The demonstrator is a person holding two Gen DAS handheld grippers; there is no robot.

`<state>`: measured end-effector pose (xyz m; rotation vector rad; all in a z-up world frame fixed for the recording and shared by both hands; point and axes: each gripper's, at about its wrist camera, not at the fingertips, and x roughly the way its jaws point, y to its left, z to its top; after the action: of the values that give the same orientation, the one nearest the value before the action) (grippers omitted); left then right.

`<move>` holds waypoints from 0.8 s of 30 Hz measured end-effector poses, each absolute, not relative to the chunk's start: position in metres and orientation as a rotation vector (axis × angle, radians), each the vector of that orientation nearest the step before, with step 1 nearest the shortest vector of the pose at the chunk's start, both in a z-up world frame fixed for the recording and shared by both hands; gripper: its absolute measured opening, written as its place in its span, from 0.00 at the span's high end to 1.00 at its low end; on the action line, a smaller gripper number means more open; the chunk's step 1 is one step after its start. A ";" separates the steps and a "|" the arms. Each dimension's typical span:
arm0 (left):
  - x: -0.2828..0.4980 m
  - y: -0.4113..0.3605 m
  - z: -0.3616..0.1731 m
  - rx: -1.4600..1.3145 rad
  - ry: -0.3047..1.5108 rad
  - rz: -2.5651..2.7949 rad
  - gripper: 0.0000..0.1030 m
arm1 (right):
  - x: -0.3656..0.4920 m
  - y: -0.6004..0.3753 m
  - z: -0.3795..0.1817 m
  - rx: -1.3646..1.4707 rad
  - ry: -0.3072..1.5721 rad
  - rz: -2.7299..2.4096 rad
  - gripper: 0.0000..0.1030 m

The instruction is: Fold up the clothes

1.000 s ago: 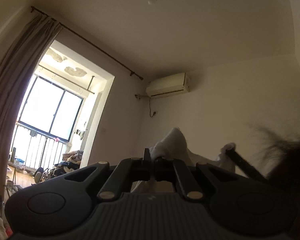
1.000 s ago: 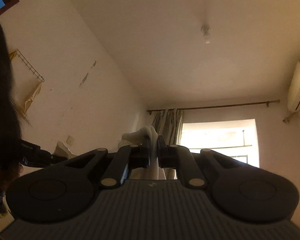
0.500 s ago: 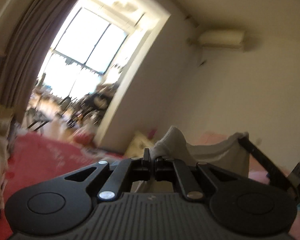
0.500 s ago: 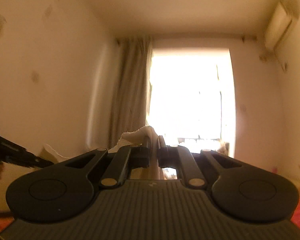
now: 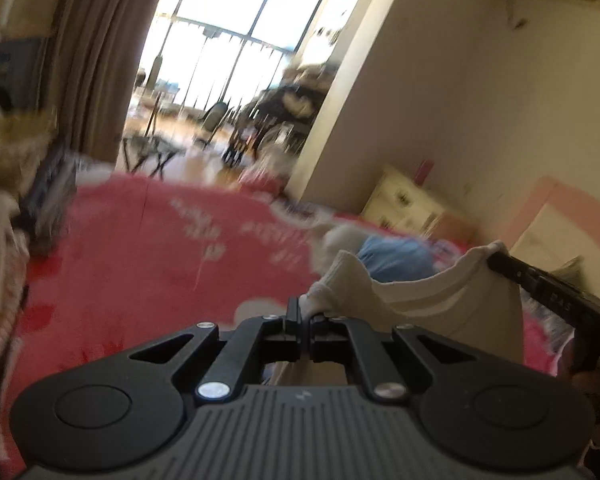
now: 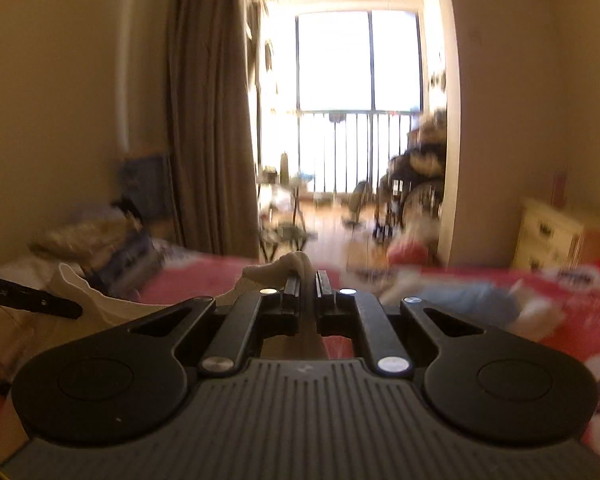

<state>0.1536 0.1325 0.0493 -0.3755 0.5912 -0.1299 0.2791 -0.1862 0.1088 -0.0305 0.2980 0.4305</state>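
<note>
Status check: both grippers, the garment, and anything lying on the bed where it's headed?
Left gripper and right gripper both shut on the cream garment, stretched between them. Above the red bedspread. Blue clothing lies ahead.

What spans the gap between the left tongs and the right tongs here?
The cream garment, stretched between left tongs and right tongs, both clamped on it; left wrist view shows it.

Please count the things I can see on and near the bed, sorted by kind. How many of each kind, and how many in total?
Grippers: 2, left gripper and right gripper
Cream garment held between them: 1
Blue cloth on the bed: 1
Red bedspread: 1
Cream drawer cabinet: 1
Curtain: 1
Total: 7
</note>
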 end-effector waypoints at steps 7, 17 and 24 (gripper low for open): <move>0.200 0.141 -0.020 -0.358 0.747 -0.060 0.96 | 0.274 -0.162 -0.012 -0.083 0.483 0.437 0.95; 0.232 0.149 -0.093 -0.387 0.923 -0.017 0.88 | 0.308 -0.155 -0.090 -0.139 0.757 0.462 0.82; 0.218 0.170 -0.073 -0.542 0.887 -0.020 0.57 | 0.303 -0.194 -0.062 0.151 0.825 0.450 0.34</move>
<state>0.2179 0.1703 -0.0732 -0.5424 0.8865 -0.0204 0.3026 -0.1943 -0.0619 0.1507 0.8251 0.4502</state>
